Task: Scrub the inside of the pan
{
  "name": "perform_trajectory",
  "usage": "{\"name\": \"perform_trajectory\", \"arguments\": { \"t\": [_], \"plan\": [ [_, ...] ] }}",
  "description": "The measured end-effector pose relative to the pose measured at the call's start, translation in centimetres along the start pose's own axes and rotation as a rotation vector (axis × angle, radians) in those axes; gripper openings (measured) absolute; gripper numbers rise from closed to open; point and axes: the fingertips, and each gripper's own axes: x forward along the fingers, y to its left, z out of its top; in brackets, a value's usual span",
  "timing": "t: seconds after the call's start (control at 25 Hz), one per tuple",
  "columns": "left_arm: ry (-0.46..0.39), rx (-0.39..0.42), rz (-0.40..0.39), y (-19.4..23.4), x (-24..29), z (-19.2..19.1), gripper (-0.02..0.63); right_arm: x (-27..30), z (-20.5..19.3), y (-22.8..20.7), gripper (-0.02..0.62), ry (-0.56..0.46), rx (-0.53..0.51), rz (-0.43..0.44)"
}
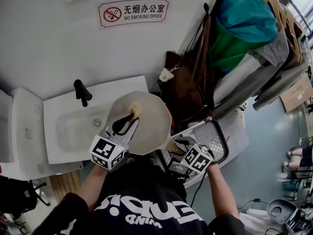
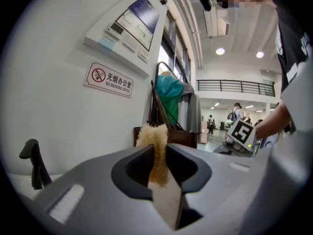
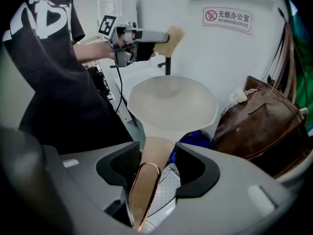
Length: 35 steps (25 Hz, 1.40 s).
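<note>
The right gripper's (image 3: 157, 153) fingers are closed narrowly on the pan's tan handle (image 3: 146, 180), which runs between them and bears a copper-coloured loop near the camera. In the head view this gripper (image 1: 178, 145) sits low and right of the person's dark shirt (image 1: 146, 204), with its marker cube just behind the fingers. The left gripper's (image 2: 157, 149) fingers are pinched on a tan, fibrous scrubbing pad (image 2: 152, 135) whose frayed top stands up beyond the fingertips. Ahead of the right fingers the handle meets the pan (image 3: 172, 102), a pale cream bowl-shaped vessel held in the air with its opening upward. Beyond and above its far rim, the right gripper view shows the left gripper (image 3: 164, 35) held level, with the scrubbing pad (image 3: 175, 34) at its tip, apart from the pan. From the head view the left gripper (image 1: 129, 119) and pad (image 1: 135, 110) overlap the pan's (image 1: 149, 131) upper-left part. Past the left fingers lies a white sink (image 1: 73, 126) with a black faucet (image 1: 82, 92) at its back edge. Past the right fingers a brown bag (image 1: 186, 87) hangs beside the pan, with teal and green garments (image 1: 244, 23) farther on. On the white wall beyond both pairs of fingers is a no-smoking sign (image 1: 133, 12).
</note>
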Motion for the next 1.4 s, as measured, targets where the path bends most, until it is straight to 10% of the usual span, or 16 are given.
{"name": "perform_trajectory", "arguments": {
  "t": [1.4],
  "plan": [
    [0.019,-0.021,-0.024,1.0,0.3,-0.7,0.075,2.4,-2.6,-0.7,0.215,0.215,0.062,-0.046]
  ]
}}
